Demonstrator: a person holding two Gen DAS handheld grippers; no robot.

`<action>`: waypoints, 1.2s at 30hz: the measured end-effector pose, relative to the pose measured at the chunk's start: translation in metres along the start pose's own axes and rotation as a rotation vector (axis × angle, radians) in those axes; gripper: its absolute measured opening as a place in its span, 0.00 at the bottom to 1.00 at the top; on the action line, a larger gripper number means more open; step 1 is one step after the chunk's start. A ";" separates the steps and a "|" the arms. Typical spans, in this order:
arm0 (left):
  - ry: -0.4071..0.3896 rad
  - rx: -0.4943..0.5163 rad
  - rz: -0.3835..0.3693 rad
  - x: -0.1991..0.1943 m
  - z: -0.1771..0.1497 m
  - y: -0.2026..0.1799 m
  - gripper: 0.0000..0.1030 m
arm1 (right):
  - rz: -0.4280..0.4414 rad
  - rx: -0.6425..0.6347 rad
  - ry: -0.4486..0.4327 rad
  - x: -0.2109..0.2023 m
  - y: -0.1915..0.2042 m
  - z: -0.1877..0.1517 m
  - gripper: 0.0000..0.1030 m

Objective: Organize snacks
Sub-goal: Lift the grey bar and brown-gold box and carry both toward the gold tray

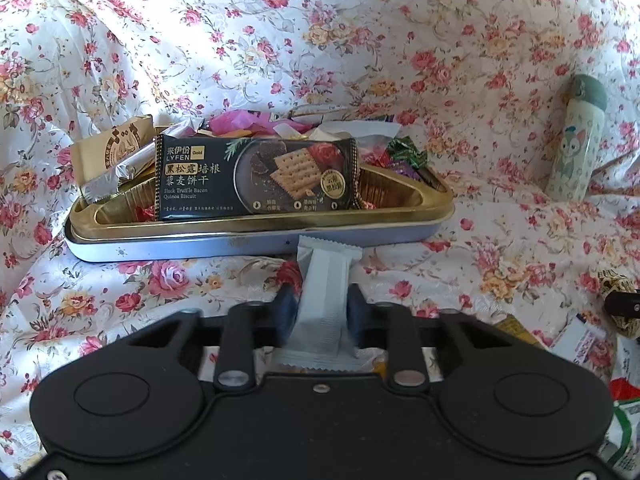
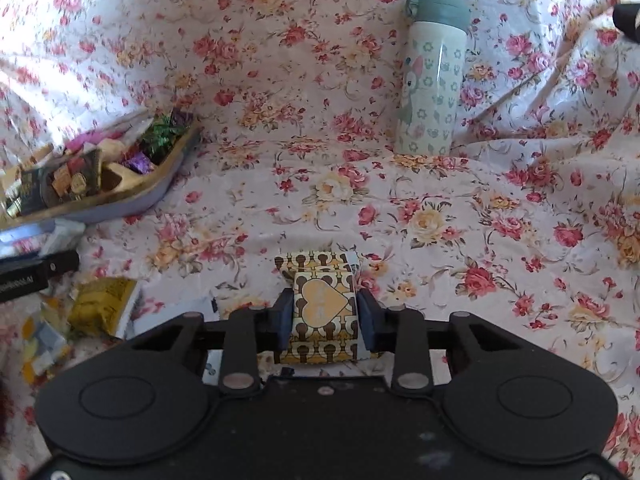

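In the left wrist view, my left gripper is shut on a pale grey-white snack packet that points toward a blue tin with a gold liner. The tin holds a black biscuit pack and several wrapped sweets. In the right wrist view, my right gripper is shut on a yellow and brown packet with a heart, held just above the floral cloth. The tin lies far to its left.
A pale green bottle with a cartoon print stands at the back on the floral cloth. Loose yellow wrappers lie at the lower left of the right wrist view. More packets lie at the left wrist view's right edge.
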State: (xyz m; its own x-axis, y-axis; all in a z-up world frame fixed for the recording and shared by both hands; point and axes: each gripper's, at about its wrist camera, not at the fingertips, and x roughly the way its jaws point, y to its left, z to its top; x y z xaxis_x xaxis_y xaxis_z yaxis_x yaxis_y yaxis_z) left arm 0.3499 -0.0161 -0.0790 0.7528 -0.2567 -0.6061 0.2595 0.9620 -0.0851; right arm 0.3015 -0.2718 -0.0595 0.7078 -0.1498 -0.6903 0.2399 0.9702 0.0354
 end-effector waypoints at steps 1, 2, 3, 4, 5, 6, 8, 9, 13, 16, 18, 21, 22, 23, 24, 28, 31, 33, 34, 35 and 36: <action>0.001 -0.007 -0.010 -0.001 0.001 0.001 0.32 | 0.011 0.007 -0.013 -0.004 -0.002 0.002 0.33; 0.001 -0.010 -0.012 -0.002 0.002 0.001 0.32 | 0.021 0.008 -0.028 -0.010 -0.003 0.004 0.33; -0.003 -0.003 -0.006 -0.005 0.003 -0.001 0.32 | 0.031 0.007 -0.044 -0.016 -0.004 0.005 0.33; -0.010 0.010 0.003 -0.008 0.004 -0.004 0.31 | 0.041 0.005 -0.059 -0.021 -0.005 0.007 0.33; -0.016 0.026 0.010 -0.012 0.006 -0.007 0.31 | 0.046 0.002 -0.073 -0.028 -0.005 0.008 0.33; -0.022 0.040 0.012 -0.018 0.009 -0.010 0.31 | 0.051 0.000 -0.085 -0.035 -0.006 0.010 0.33; -0.031 0.055 0.006 -0.029 0.014 -0.015 0.24 | 0.063 0.005 -0.101 -0.048 -0.007 0.013 0.33; -0.030 0.058 0.005 -0.036 0.018 -0.017 0.11 | 0.074 0.011 -0.110 -0.056 -0.008 0.014 0.33; -0.032 0.025 -0.006 -0.067 0.030 -0.020 0.12 | 0.107 0.017 -0.141 -0.090 -0.011 0.014 0.33; -0.014 0.043 0.016 -0.081 0.036 -0.024 0.12 | 0.130 0.009 -0.155 -0.110 -0.009 0.010 0.33; 0.020 0.046 0.007 -0.082 0.040 -0.024 0.17 | 0.138 -0.001 -0.164 -0.121 -0.006 0.006 0.33; 0.066 0.027 0.025 -0.075 0.041 -0.020 0.44 | 0.153 -0.010 -0.175 -0.129 -0.003 0.004 0.33; 0.083 0.025 0.036 -0.071 0.039 -0.020 0.58 | 0.157 -0.012 -0.178 -0.131 -0.001 0.003 0.33; 0.090 0.023 0.045 -0.067 0.036 -0.019 0.63 | 0.161 -0.016 -0.178 -0.132 0.000 0.002 0.33; 0.085 0.025 0.053 -0.064 0.032 -0.018 0.64 | 0.163 -0.020 -0.178 -0.134 0.001 0.000 0.33; 0.099 0.075 0.074 -0.052 0.021 -0.021 0.64 | 0.175 -0.028 -0.160 -0.129 0.004 -0.007 0.33; 0.105 0.103 0.082 -0.043 0.018 -0.024 0.65 | 0.181 -0.025 -0.134 -0.123 0.005 -0.013 0.33; 0.112 0.101 0.087 -0.037 0.018 -0.024 0.65 | 0.187 -0.024 -0.125 -0.121 0.005 -0.016 0.33; 0.117 0.095 0.084 -0.035 0.018 -0.024 0.64 | 0.187 -0.028 -0.122 -0.120 0.006 -0.018 0.33; 0.123 0.090 0.079 -0.033 0.018 -0.023 0.64 | 0.187 -0.032 -0.121 -0.120 0.007 -0.019 0.33; 0.128 0.083 0.077 -0.031 0.017 -0.022 0.65 | 0.189 -0.036 -0.119 -0.120 0.008 -0.021 0.33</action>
State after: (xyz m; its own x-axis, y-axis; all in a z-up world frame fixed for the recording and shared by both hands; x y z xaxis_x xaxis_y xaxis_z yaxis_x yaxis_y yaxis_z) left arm 0.3311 -0.0306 -0.0451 0.6903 -0.1634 -0.7048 0.2572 0.9659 0.0281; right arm 0.2045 -0.2419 0.0087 0.8121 0.0156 -0.5833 0.0733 0.9890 0.1285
